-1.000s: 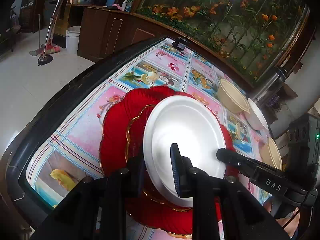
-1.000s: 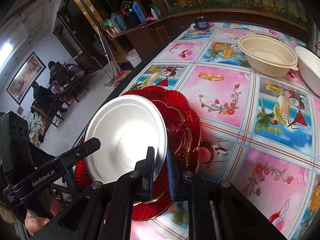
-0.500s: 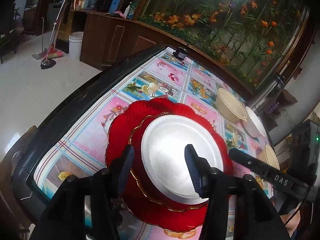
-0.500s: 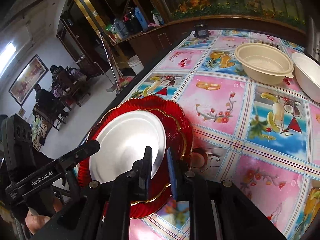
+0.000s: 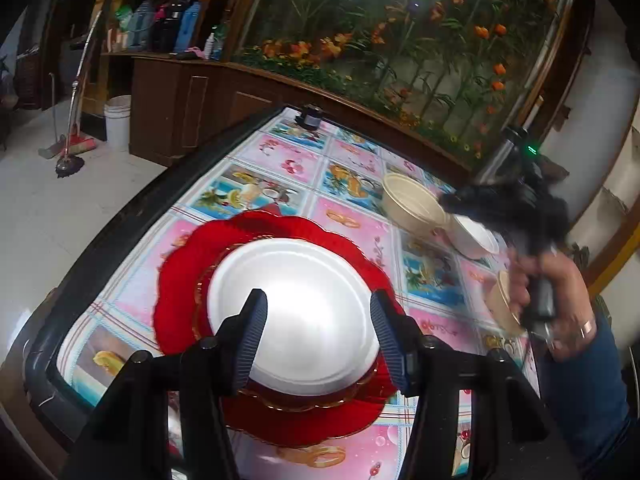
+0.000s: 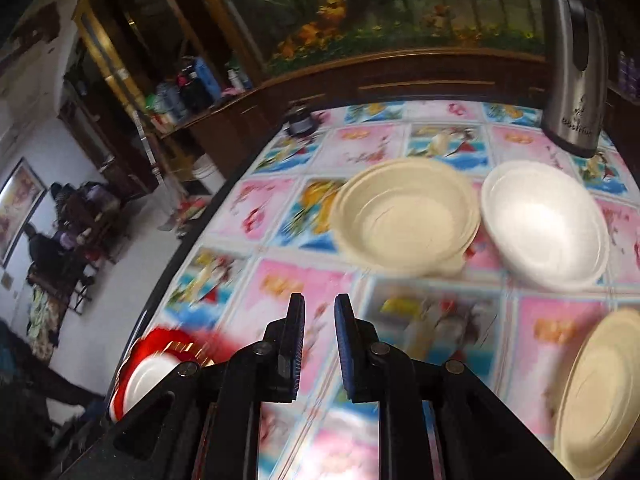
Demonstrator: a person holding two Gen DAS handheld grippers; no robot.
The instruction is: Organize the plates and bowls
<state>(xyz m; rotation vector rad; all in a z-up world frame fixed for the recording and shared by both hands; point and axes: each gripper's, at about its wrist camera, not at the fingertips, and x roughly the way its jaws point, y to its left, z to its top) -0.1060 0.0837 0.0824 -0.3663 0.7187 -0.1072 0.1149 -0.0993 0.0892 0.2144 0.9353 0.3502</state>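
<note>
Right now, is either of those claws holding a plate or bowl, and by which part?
Nothing is held. The left gripper is open above the white plate; the right gripper has only a narrow, empty gap between its fingers.

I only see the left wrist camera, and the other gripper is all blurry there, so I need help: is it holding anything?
Observer: No. In the right wrist view, the right gripper is almost shut, with nothing between its fingers.
Operator: It hides part of the white bowl from me. Is anything in that bowl?
Observer: The white bowl is empty.
Operator: And what is the shiny thing behind that bowl?
Observer: A steel jug with a dark handle, standing upright on the table near its far edge.
</note>
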